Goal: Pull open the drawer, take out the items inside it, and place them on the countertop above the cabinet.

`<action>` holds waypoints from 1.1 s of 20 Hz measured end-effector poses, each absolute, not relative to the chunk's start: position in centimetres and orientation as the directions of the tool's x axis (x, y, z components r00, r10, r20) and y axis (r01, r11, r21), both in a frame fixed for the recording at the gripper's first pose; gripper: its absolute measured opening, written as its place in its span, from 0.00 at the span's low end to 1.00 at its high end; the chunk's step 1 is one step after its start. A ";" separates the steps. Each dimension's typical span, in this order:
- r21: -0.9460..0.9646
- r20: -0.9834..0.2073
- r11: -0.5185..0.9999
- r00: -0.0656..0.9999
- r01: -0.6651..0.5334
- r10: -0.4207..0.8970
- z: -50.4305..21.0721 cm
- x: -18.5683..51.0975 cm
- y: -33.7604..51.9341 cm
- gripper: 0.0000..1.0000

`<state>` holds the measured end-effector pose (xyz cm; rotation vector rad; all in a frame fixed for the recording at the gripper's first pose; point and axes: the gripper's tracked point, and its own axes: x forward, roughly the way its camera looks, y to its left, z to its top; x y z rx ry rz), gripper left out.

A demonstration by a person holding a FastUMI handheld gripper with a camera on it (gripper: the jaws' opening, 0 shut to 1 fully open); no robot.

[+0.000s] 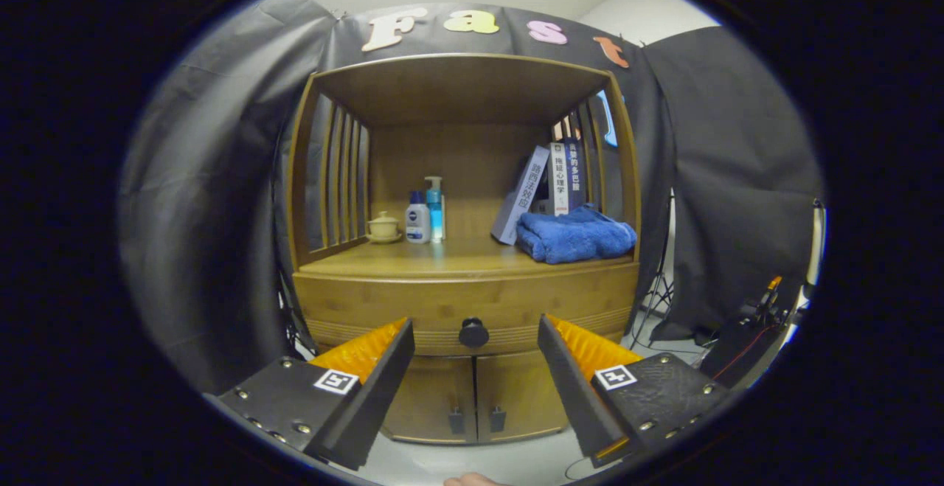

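Both tongs point(473, 368) fingers astride drawer knob point(473, 332).

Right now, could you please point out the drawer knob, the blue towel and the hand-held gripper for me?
Drawer knob point(473, 332): gripper view, centre of its round black face.
Blue towel point(575, 239): gripper view, middle of the folded top.
Hand-held gripper point(476, 335): gripper view, midway between its open fingertips.

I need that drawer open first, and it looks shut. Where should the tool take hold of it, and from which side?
Grip the round black knob at the middle of the drawer front, coming straight on. It sticks out, so one finger can go on either side. The tool is open, and the knob sits between its fingers, just beyond the tips.
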<state>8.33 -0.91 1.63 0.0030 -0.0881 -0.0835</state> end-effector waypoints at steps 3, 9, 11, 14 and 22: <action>0.033 0.103 0.996 0.990 0.088 -0.091 1.5 11.5 -1.8 1.00; 0.040 0.060 0.997 0.995 0.072 -0.075 -0.9 18.2 -2.7 1.00; 0.026 0.030 0.997 0.997 0.069 -0.070 -2.1 20.5 -2.6 1.00; 0.006 -0.015 0.999 0.999 0.047 -0.047 -3.2 22.8 -1.8 1.00; 0.015 0.009 1.000 1.000 0.025 -0.025 -3.6 22.3 -1.8 0.99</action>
